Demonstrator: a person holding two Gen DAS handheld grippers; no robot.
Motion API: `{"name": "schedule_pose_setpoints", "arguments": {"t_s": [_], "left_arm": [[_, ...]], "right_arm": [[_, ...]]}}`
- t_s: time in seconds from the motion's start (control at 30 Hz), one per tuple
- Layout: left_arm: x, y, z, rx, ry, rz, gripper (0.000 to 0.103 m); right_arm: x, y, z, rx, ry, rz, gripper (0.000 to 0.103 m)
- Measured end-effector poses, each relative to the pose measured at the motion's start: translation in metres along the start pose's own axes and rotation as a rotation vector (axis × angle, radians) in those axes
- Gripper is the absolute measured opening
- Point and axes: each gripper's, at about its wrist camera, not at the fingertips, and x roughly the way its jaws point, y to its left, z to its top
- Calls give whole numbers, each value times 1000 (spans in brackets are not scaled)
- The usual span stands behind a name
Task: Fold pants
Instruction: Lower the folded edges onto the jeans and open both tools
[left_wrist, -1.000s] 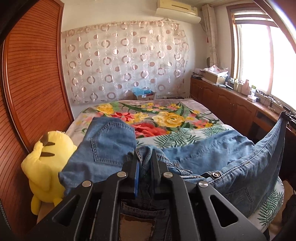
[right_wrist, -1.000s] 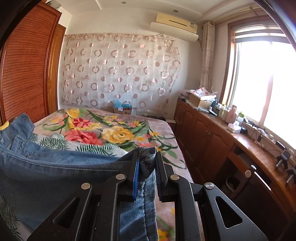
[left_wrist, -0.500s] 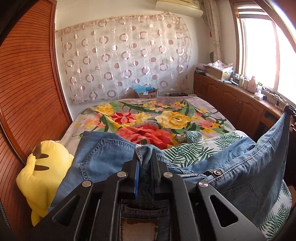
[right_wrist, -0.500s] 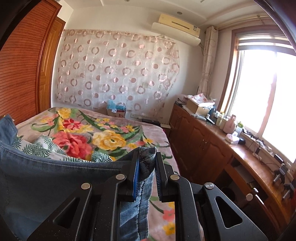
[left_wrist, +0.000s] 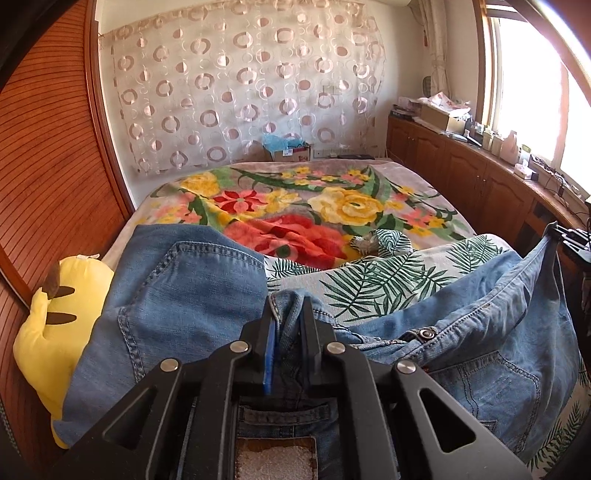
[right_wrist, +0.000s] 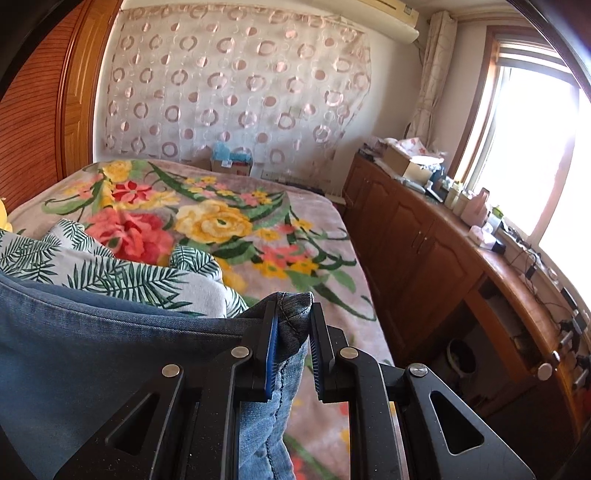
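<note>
The blue denim pants (left_wrist: 177, 295) lie across the near end of the bed, waistband toward me, with a metal button (left_wrist: 427, 334) showing. My left gripper (left_wrist: 288, 314) is shut on a bunched part of the waistband. My right gripper (right_wrist: 293, 314) is shut on a corner of the pants (right_wrist: 110, 354) and holds it up; it shows at the right edge of the left wrist view (left_wrist: 570, 240), with the denim stretched between the two grippers.
A floral blanket (left_wrist: 295, 206) covers the bed, with a leaf-print pillow (left_wrist: 388, 273) under the pants. A yellow plush toy (left_wrist: 55, 306) sits against the wooden wardrobe (left_wrist: 48, 166) at left. A wooden cabinet (right_wrist: 424, 251) with clutter runs along the window at right.
Both grippers have pulled back toward the near end of the bed, dragging the pants with them. More of the blanket and the pillow now shows beyond the denim.
</note>
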Motion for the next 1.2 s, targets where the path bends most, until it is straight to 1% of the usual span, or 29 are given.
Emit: {"name": "schedule_pose_setpoints", "arguments": {"t_s": [0.1, 0.17, 0.2, 0.27, 0.37, 0.4, 0.43, 0.53, 0.6, 0.67, 0.7, 0.9, 0.97, 1.03, 1.2], "left_arm": [[-1, 1, 0, -7, 8, -3, 18], [-5, 2, -1, -5, 6, 5, 29], [-7, 1, -1, -2, 1, 9, 32], [-14, 3, -2, 0, -13, 15, 45], [-21, 6, -2, 1, -18, 13, 46], [-23, 7, -3, 2, -17, 15, 47], [-23, 8, -3, 3, -15, 18, 47], [-23, 9, -8, 8, 10, 11, 48], [-22, 8, -14, 9, 21, 5, 48], [-20, 6, -19, 11, 34, -12, 48], [-20, 5, -22, 12, 37, -15, 48], [-24, -9, -32, 25, 42, -53, 48], [-26, -14, -34, 31, 44, -68, 48], [-27, -19, -37, 34, 46, -81, 48], [-31, -30, -44, 49, 50, -120, 48]], "right_arm": [[5, -4, 9, -2, 16, -1, 16], [7, -7, 11, -3, 27, 1, 16], [7, -6, 9, -3, 30, -2, 16], [9, -6, 7, -6, 34, -6, 16], [11, -4, 9, -11, 44, -11, 16], [11, -1, 3, -10, 47, -12, 16], [11, -2, 4, -8, 51, -12, 16], [12, -5, 5, 25, 57, -2, 16], [8, -8, 5, 50, 58, 10, 20], [3, -9, 5, 63, 50, 11, 22], [-1, -10, 5, 66, 46, 16, 22], [-30, -4, -2, 69, 14, 43, 32], [-41, -1, -5, 71, 0, 59, 39], [-50, 1, -8, 73, -11, 79, 44], [-74, 3, -18, 68, -36, 120, 48]]}}
